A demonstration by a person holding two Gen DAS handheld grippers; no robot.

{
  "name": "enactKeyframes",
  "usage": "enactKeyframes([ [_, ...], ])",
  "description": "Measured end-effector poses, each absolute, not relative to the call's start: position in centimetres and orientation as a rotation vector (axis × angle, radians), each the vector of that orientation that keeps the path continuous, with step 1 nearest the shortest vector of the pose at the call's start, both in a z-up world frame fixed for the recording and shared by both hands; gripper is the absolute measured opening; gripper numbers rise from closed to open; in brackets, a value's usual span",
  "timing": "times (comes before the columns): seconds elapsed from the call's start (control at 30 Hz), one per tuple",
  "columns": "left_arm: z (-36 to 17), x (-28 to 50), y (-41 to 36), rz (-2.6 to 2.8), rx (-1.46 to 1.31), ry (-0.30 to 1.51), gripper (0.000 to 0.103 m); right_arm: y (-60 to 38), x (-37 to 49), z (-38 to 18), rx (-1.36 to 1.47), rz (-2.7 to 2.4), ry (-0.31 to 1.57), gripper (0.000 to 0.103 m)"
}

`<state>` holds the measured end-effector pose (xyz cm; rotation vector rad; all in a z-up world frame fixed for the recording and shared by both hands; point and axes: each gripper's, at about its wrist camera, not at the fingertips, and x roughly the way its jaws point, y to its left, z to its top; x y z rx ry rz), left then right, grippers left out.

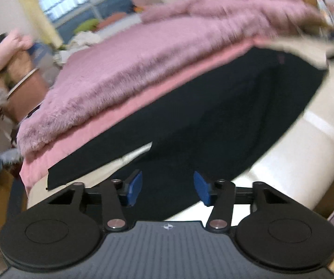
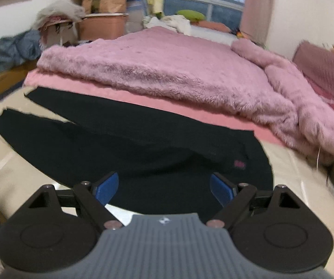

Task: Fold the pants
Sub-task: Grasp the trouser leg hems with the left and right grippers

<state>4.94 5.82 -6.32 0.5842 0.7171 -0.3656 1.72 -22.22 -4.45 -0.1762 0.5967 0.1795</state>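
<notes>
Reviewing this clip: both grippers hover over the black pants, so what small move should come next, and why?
Probably lower both grippers onto the near edge and close. The left gripper and right gripper stand open, nothing pinched, above the black pants, which lie spread flat, unfolded.

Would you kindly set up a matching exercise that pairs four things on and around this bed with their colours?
Things:
1. pants
2. fluffy blanket
3. cushion by the window
4. pads of the right gripper

Colours:
A. blue
B. lime green
C. black
D. dusty pink

Pairs: 1-C, 2-D, 3-B, 4-A

The pants lie spread along the near edge of the bed, in front of the blanket; the right gripper hangs open over their waist end.
</notes>
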Motion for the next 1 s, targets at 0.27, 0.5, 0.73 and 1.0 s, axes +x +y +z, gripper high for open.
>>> enactKeyframes([
  [0.27,-14.1,8.1,8.7,-0.340,0.874,0.844,0.051,-28.2,6.8,-10.0,-0.349,0.151,0.733,0.039],
  [0.5,-17.1,9.1,10.2,-0.326,0.973,0.901,0.050,-30.6,8.2,-14.6,-0.529,0.188,0.827,0.037],
  [0.73,-17.9,9.2,9.5,-0.325,0.972,0.878,0.042,-32.2,8.9,-16.8,-0.606,0.210,0.881,0.036],
  [1.0,-18.5,9.6,7.8,-0.310,0.923,0.913,0.002,-33.8,9.4,-18.2,-0.766,0.208,0.897,0.036],
])
